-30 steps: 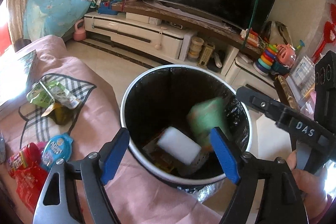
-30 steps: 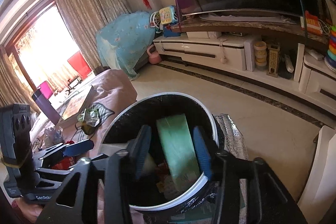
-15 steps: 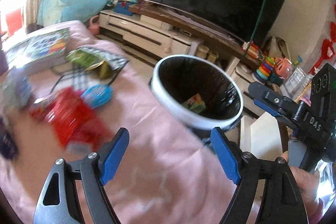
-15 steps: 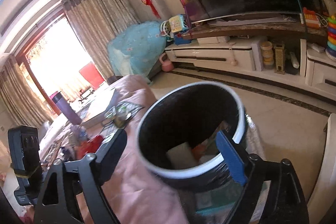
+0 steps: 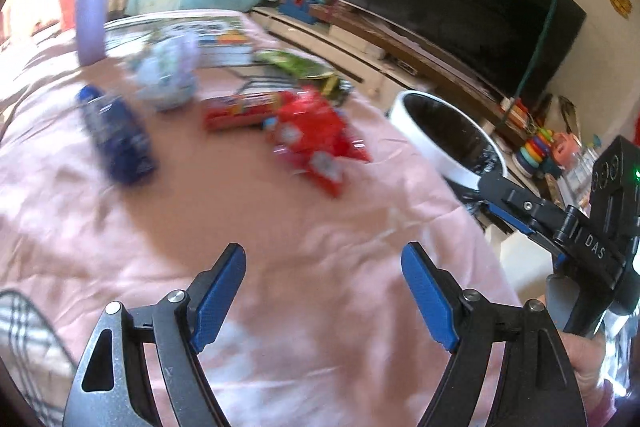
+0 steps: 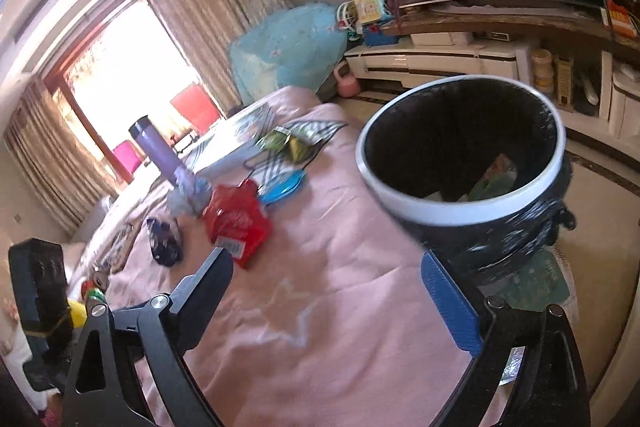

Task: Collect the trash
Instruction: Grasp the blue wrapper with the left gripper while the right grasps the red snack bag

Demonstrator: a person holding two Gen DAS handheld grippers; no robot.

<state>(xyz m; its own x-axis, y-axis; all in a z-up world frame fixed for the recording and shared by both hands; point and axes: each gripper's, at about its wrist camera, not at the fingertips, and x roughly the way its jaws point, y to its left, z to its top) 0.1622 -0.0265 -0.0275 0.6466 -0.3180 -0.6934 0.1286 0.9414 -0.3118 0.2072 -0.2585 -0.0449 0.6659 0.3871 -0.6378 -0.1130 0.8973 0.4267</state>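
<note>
Trash point(image 5: 320, 141) scattered beside bin point(image 6: 460, 213)

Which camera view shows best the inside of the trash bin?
The right wrist view. There the trash bin is large, its white rim is whole, and trash shows at the bottom. In the left wrist view the bin is small and blurred, partly behind the right gripper; its inside looks only dark.

A red packet point(image 6: 236, 223) and a dark blue wrapper point(image 5: 116, 135) are lying on pink cloth point(image 6: 332, 291); the black bin point(image 6: 460, 163) is showing a white rim.
</note>
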